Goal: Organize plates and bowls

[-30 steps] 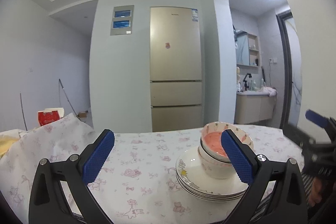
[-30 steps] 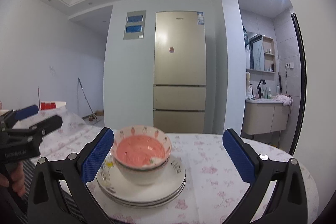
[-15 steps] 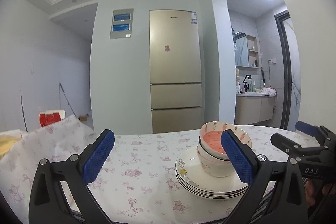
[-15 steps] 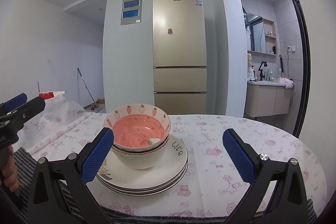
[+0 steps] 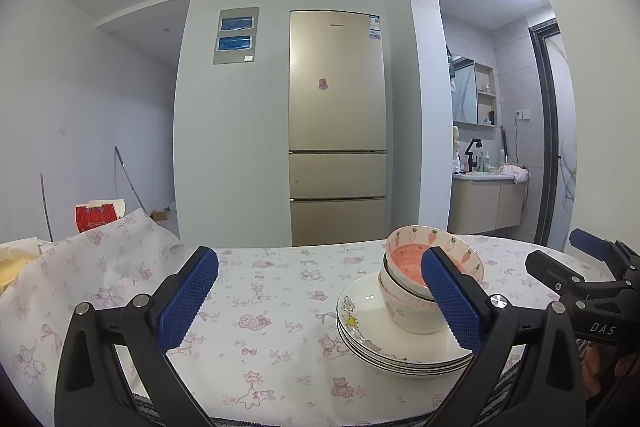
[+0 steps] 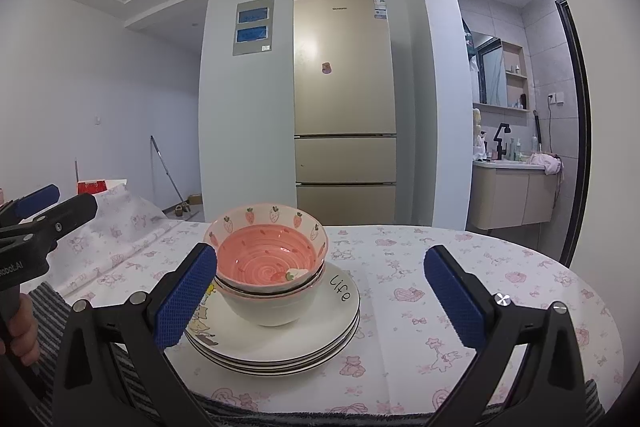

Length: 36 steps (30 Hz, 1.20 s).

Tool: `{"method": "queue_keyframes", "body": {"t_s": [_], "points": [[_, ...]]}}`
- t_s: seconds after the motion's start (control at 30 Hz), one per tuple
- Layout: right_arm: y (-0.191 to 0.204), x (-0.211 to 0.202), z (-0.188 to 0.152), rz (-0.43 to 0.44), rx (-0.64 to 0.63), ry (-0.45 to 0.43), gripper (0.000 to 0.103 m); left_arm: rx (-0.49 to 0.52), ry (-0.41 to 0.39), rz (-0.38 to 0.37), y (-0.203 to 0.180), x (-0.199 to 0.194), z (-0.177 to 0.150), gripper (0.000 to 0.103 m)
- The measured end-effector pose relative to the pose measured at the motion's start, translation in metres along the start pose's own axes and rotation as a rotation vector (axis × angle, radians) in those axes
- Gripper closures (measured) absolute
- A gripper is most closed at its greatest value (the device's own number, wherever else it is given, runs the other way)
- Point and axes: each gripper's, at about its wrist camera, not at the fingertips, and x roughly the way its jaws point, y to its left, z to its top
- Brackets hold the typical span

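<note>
Bowls (image 6: 267, 267) sit nested, the pink strawberry-patterned one on top, at the middle of a stack of white plates (image 6: 280, 341), and the stack lies on the table (image 6: 460, 267) under a floral cloth, close to its near edge. In the right wrist view we see the stack at about 7 o'clock from the frame's middle, with the right gripper (image 6: 320, 297) spread wide and holding nothing; its left blue pad overlaps the plates' rim in the picture, though we cannot tell if it touches. From 1 to 4 o'clock of the stack the cloth lies bare out to the table's rounded far edge. In the left wrist view the stack (image 5: 404, 351) is at 4 o'clock, and we see our left gripper (image 5: 320, 301) likewise wide apart and empty, with bare cloth from 8 to 11 o'clock of the plates. A striped mat (image 6: 52, 311) hangs at the near edge by a hand (image 6: 18, 331). Beyond the table stands a gold fridge (image 6: 344, 107).

Against half a second ago, the right camera looks down more steeply on the bowls and sits nearer them, and in the left view the right gripper (image 5: 588, 279) reaches further into the frame at 3 o'clock; the dishes have not shifted
</note>
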Motion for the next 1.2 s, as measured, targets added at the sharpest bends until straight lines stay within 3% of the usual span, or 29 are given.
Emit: {"method": "queue_keyframes", "body": {"t_s": [1.2], "points": [[-0.0016,-0.0029,0.0,-0.003,-0.001,-0.016,0.0,0.012,0.003,0.015,-0.0042,0.0004,-0.0012,0.0]]}}
